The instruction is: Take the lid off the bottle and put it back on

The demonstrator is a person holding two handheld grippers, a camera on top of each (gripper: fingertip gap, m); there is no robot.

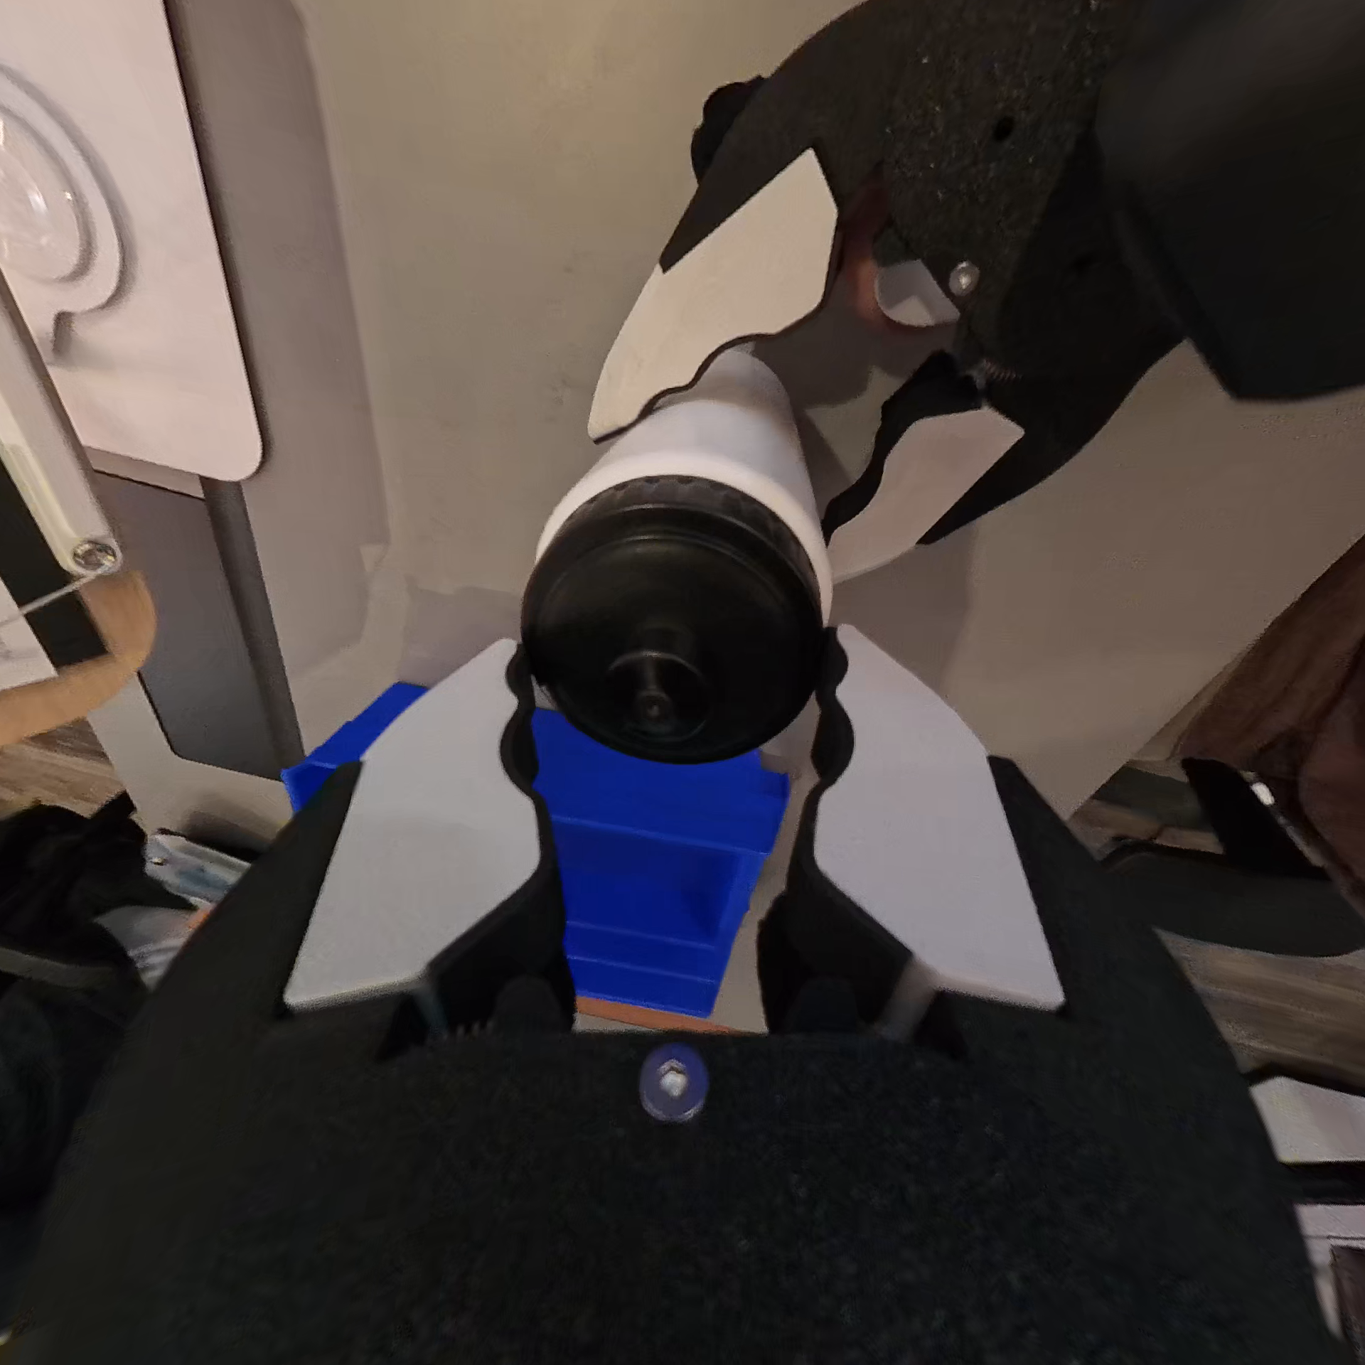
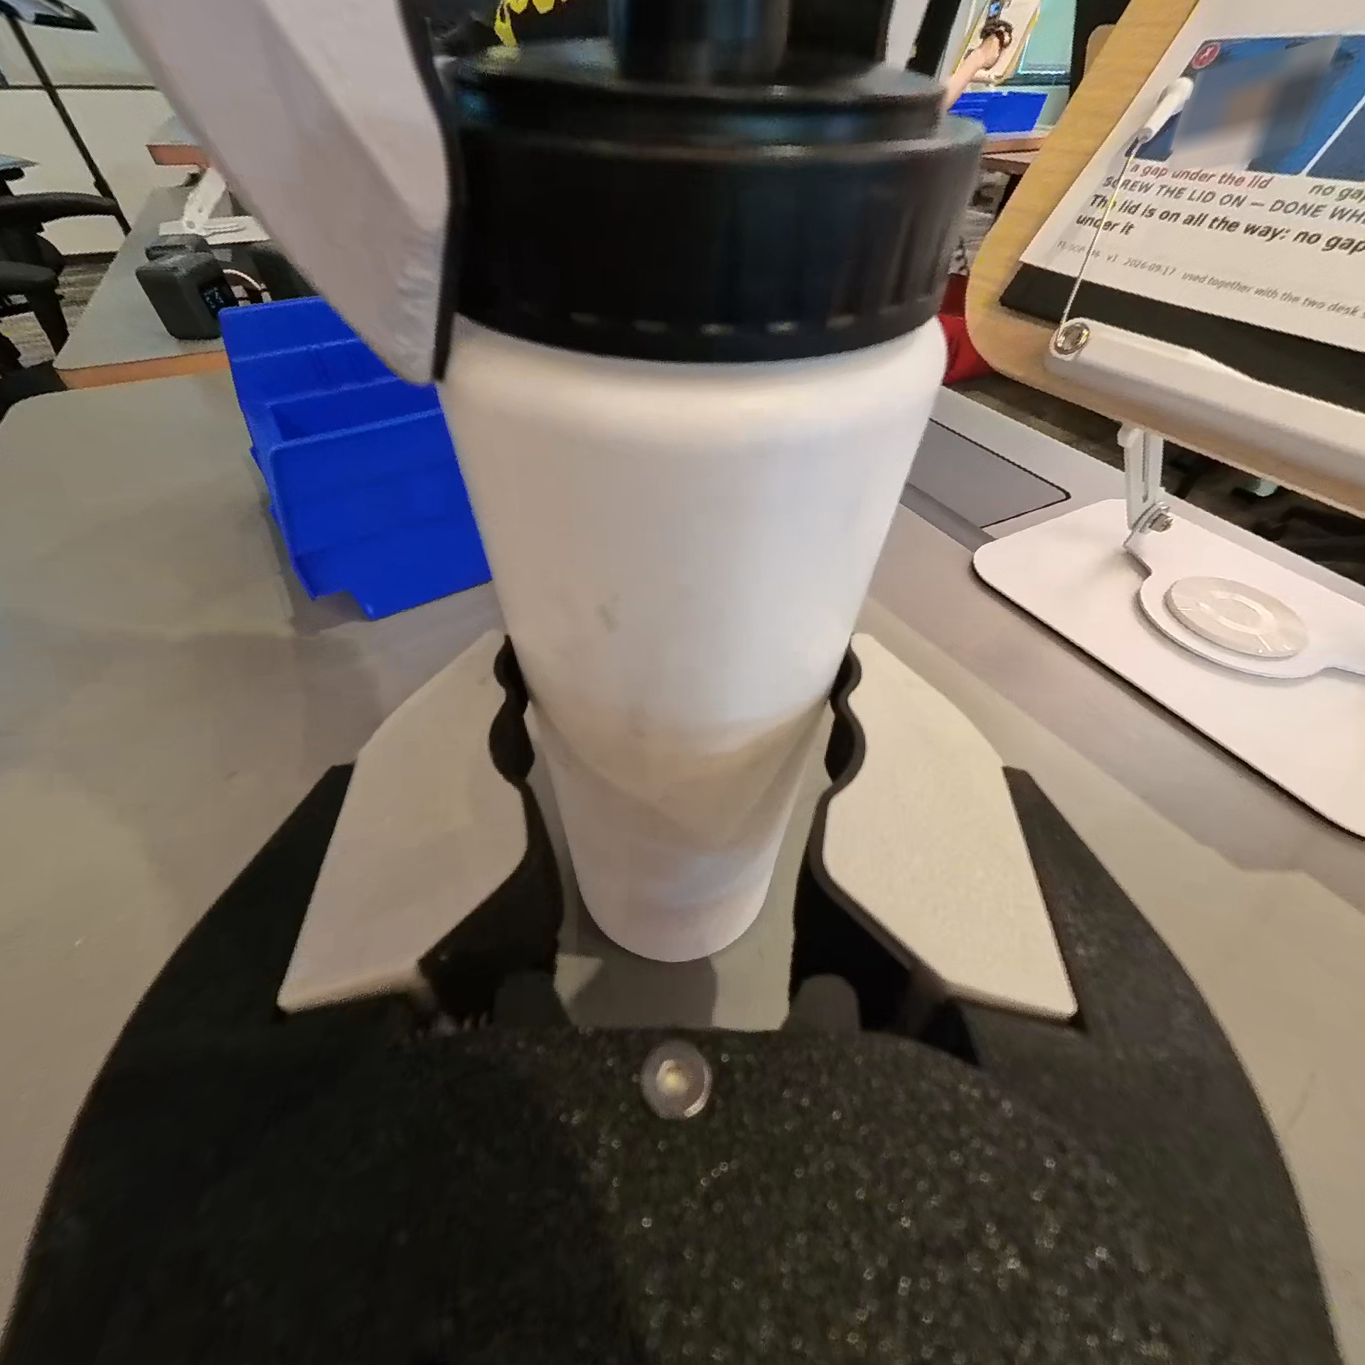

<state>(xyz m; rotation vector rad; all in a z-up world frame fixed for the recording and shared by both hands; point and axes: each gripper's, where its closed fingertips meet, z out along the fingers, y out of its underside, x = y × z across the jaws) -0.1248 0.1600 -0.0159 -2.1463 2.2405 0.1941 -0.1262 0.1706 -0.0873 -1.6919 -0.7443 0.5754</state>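
White bottle (image 2: 694,561) is clamped in the right tongs (image 2: 676,709); its black lid (image 1: 672,628) points straight between the left tongs (image 1: 676,702), seemingly apart, barely flanking its rim.

Left wrist view looks steeply down, close on the bottle's lid (image 1: 668,628). Right wrist view looks level across the table (image 2: 148,591), bottle (image 2: 687,554) very close. Both share bottle and blue bin (image 1: 650,849).
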